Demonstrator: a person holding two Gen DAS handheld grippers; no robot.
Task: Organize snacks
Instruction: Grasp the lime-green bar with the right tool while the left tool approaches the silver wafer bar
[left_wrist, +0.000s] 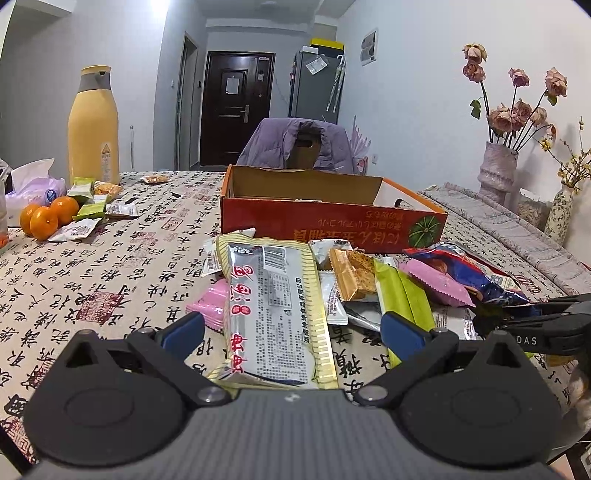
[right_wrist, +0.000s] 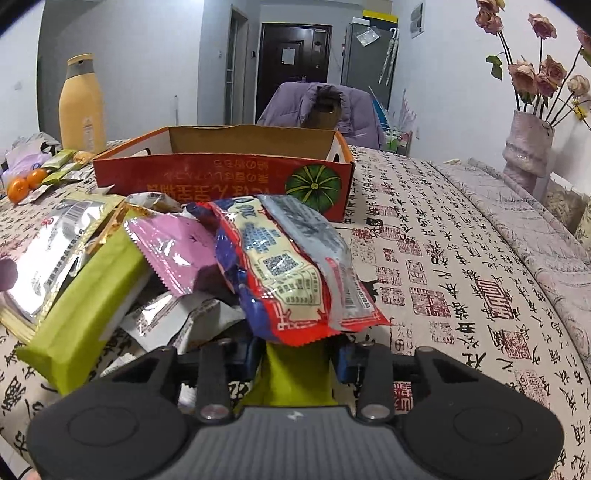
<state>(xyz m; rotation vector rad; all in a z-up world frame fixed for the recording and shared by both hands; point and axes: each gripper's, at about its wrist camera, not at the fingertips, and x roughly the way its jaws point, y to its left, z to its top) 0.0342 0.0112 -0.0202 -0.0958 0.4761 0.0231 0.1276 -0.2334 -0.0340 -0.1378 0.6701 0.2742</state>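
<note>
A heap of snack packets lies on the calligraphy-print tablecloth in front of an orange-red cardboard box (left_wrist: 332, 221) (right_wrist: 221, 177) with a pumpkin picture. My left gripper (left_wrist: 293, 330) is open; a long silver and yellow packet (left_wrist: 273, 310) lies between its blue pads without touching them. My right gripper (right_wrist: 297, 356) is shut on a yellow-green packet (right_wrist: 291, 373), with a red and blue packet (right_wrist: 280, 269) lying over the fingertips. A pink packet (right_wrist: 177, 251) and a green bar (right_wrist: 92, 306) lie to its left. The right gripper's black fingers (left_wrist: 517, 317) enter the left wrist view from the right.
At the table's far left stand a tall yellow bottle (left_wrist: 94, 125), a tissue pack (left_wrist: 33, 184), three oranges (left_wrist: 44, 221) and several small packets (left_wrist: 92, 210). A chair with a purple jacket (left_wrist: 295, 144) is behind the box. Vases of dried flowers (left_wrist: 498, 173) stand at right.
</note>
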